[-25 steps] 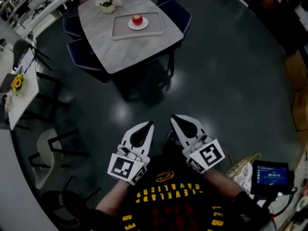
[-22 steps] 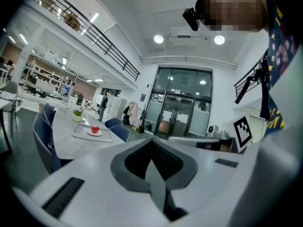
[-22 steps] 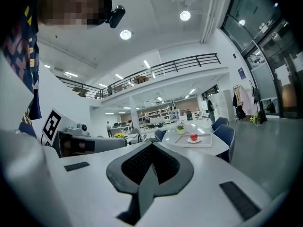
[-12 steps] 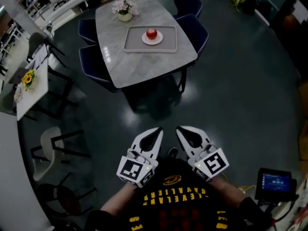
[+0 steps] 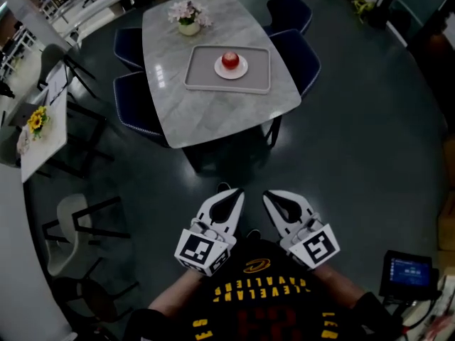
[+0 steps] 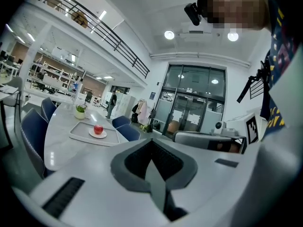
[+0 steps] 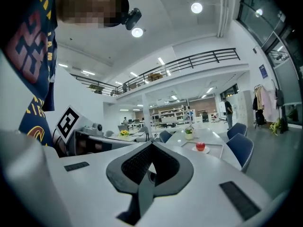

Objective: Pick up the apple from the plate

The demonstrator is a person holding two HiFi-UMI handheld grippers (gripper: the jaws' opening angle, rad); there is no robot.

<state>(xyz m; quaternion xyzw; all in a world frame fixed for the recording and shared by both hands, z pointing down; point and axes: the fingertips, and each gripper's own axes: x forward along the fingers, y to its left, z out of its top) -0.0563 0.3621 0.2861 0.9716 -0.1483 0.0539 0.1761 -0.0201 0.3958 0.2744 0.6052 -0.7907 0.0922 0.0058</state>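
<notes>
A red apple [image 5: 229, 60] rests on a small white plate [image 5: 239, 70] inside a grey tray [image 5: 201, 70] on the marble table [image 5: 185, 109], far ahead of me. Low in the head view, close to my body, my left gripper [image 5: 233, 194] and right gripper [image 5: 270, 195] hang side by side over the dark floor, both shut and holding nothing. The left gripper view has the apple [image 6: 98, 129] small and distant, left of the left gripper [image 6: 151, 141]. The right gripper view shows the apple [image 7: 200, 146] to the right beyond the right gripper [image 7: 152, 143].
A flower pot [image 5: 188, 23] stands at the table's far end. Dark blue chairs [image 5: 294, 48] line both long sides of the table. At the left are a white side table with yellow flowers [image 5: 34, 121] and a pale chair [image 5: 71, 222]. A small screen [image 5: 406, 273] sits at lower right.
The table with the apple has slid lower and nearer in the head view as I move toward it. Both grippers stay shut, side by side.
</notes>
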